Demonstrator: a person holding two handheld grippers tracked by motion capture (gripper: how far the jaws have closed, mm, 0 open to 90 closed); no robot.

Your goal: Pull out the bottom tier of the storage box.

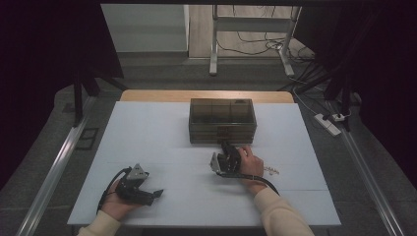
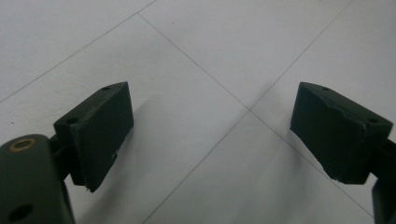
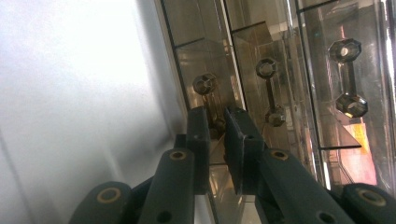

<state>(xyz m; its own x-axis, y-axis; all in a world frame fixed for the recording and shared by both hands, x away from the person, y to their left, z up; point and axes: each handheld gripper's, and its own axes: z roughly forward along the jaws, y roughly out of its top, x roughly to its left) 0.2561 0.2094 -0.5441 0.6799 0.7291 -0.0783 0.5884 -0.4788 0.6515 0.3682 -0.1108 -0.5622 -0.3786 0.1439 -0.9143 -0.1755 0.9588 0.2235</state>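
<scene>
Now | right gripper (image 3: 217,123) fingers pinch bottom drawer handle (image 3: 208,100) | left gripper (image 2: 210,135) fingers wide, empty

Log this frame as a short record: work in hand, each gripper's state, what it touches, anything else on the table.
work: opening a drawer of the smoky clear drawer box
right gripper: jaws closed on the bottom drawer handle, at the box front
left gripper: jaws open, nothing between them, low over the white table
other: small pale item lying beside the right hand, kind unclear
</scene>
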